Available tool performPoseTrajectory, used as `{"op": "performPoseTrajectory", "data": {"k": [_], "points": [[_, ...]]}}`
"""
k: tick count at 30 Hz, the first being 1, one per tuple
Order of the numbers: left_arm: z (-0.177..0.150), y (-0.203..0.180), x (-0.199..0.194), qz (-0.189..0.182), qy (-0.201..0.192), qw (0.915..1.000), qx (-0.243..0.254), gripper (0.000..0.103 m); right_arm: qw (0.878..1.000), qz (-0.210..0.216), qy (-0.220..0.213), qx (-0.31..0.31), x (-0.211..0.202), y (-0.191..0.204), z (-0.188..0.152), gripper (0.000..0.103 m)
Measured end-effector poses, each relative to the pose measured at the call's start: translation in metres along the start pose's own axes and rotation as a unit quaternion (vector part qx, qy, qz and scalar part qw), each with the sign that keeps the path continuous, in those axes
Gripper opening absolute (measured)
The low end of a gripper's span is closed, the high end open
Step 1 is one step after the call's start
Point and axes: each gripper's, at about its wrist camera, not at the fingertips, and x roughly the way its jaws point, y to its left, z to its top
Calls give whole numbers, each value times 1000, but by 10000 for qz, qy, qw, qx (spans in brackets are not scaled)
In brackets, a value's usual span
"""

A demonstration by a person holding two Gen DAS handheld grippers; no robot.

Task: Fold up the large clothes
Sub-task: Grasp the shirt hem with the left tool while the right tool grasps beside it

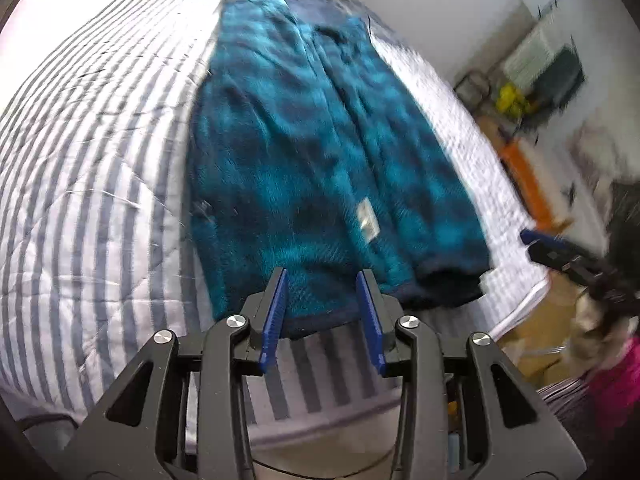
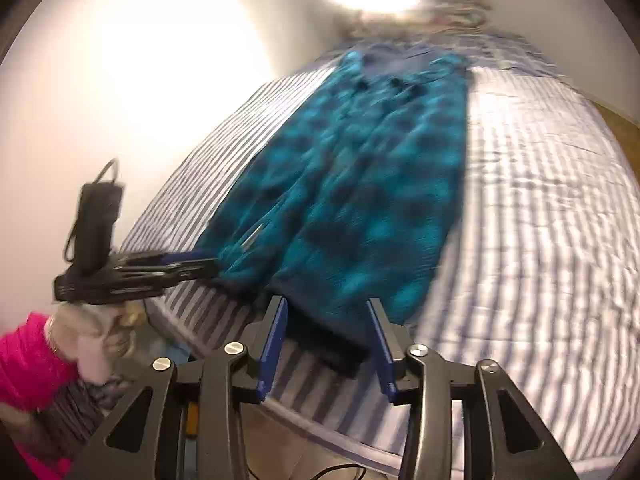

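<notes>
A teal and dark blue plaid fleece jacket (image 1: 304,148) lies lengthwise on a striped bed, sides folded in, with a white tag (image 1: 368,220) showing. Its dark hem points toward me. My left gripper (image 1: 322,286) is open, its blue pads either side of the hem's left part, just above it. In the right wrist view the jacket (image 2: 360,184) stretches away, collar far. My right gripper (image 2: 328,312) is open over the dark hem cuff. The left gripper also shows in the right wrist view (image 2: 192,266) at the jacket's left hem corner; the right gripper shows in the left wrist view (image 1: 560,252).
The bed has a grey and white striped quilt (image 1: 80,184), also in the right wrist view (image 2: 540,220). Pillows or bedding (image 2: 448,12) lie at the far end. An orange object (image 1: 528,176) and shelves (image 1: 540,60) stand beyond the bed's right side. A pink sleeve (image 2: 28,364) is at lower left.
</notes>
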Motion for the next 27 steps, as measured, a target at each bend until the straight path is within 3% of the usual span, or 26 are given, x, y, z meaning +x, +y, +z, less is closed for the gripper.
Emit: {"op": "performPoseTrajectory", "data": {"k": [4,5,8,11,16,19,22,27], "points": [[15,11,-34,50,-489,9985,-253,60,9991,-218,-246,279,-19,-9,3,52],[17,16,-37,-1,-510,9980,-384,61,9988,-252,-277,319,-24,-9,3,57],[21,43,-47,-310,-446,9903,-1280,61,9978,-331,-376,427,-41,-9,1,58],[23,57,-55,-571,-367,9823,-1746,61,9970,-212,-375,645,-52,-7,9,66],[16,66,-63,-464,-323,9803,-1894,61,9969,-105,-425,659,-58,-5,28,69],[8,73,-57,-413,-188,9764,-2110,61,9966,-143,-347,737,-56,-16,20,69],[4,77,-52,-503,-85,9720,-2294,61,9946,80,-204,1018,-47,-35,7,69],[5,81,-28,-435,89,9735,-2244,61,9908,368,-35,1305,-27,-55,4,69]]}}
